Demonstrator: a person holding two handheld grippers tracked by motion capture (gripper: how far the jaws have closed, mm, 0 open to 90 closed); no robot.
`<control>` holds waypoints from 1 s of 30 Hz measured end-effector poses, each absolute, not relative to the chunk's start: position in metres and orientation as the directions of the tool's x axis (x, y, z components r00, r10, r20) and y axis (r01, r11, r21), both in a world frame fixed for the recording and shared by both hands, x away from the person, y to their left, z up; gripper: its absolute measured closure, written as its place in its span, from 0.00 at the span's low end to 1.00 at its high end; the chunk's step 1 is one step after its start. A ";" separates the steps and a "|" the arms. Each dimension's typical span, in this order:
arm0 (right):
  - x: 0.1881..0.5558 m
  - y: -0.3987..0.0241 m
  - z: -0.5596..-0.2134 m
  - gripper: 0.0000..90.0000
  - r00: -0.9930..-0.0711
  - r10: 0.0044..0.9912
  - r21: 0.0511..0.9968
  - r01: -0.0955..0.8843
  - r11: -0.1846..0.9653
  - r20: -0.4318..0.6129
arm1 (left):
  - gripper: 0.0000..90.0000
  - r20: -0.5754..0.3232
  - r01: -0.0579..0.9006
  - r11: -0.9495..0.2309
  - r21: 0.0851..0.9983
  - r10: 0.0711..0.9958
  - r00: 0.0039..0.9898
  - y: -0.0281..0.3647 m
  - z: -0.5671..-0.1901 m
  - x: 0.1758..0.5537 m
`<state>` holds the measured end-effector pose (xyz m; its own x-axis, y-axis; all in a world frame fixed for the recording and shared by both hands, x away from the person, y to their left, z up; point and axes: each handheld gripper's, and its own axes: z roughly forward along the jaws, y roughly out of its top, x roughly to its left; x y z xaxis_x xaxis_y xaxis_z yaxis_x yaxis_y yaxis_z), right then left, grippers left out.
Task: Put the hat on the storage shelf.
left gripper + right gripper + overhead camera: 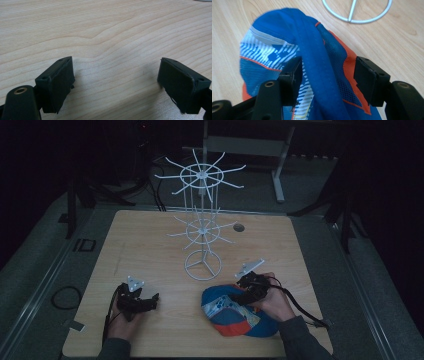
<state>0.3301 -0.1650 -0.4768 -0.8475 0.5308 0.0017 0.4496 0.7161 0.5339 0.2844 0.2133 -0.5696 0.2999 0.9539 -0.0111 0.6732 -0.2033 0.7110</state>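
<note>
Two grippers rest near the table's (150, 240) front edge. High view: right gripper (243, 292) sits over a blue-orange cap (235, 315), just before the white wire rack (202, 227). Right gripper view shows its jaws wide, straddling a raised blue fold, pads apart from the cloth. Left gripper (115, 82) gapes wide over bare wood.

This looks like a lab or test room; a light wood table (150, 250) stands on grey carpet (45, 270); black stands (75, 200) and cables (65, 297) sit around it; another desk frame (280, 165) stands behind; it is dark.
</note>
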 end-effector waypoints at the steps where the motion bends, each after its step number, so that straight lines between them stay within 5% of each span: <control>1: 0.331 -0.164 -0.479 0.43 -0.850 0.527 0.527 0.449 0.722 0.003 | 0.16 -0.011 0.673 -0.203 0.711 0.954 0.300 0.213 -0.570 0.284; 14: 0.343 -0.154 -0.495 0.49 -0.872 0.488 0.458 0.449 0.767 0.039 | 0.16 -0.010 0.674 -0.206 0.710 0.953 0.302 0.213 -0.569 0.284; 20: 0.348 -0.152 -0.500 0.65 -0.893 0.443 0.438 0.429 0.790 0.076 | 0.16 -0.010 0.674 -0.206 0.710 0.953 0.302 0.213 -0.569 0.284; 23: 0.347 -0.153 -0.500 0.84 -0.906 0.416 0.439 0.405 0.802 0.075 | 0.16 -0.010 0.674 -0.206 0.710 0.953 0.302 0.213 -0.569 0.284; 30: 0.343 -0.158 -0.490 0.97 -0.910 0.409 0.475 0.390 0.789 0.067 | 0.16 -0.011 0.673 -0.203 0.711 0.954 0.300 0.213 -0.570 0.284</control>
<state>0.3431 -0.1584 -0.4895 -0.9098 0.4095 0.0673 0.3901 0.7886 0.4754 0.2844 0.2133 -0.5696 0.2999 0.9539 -0.0114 0.6731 -0.2031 0.7111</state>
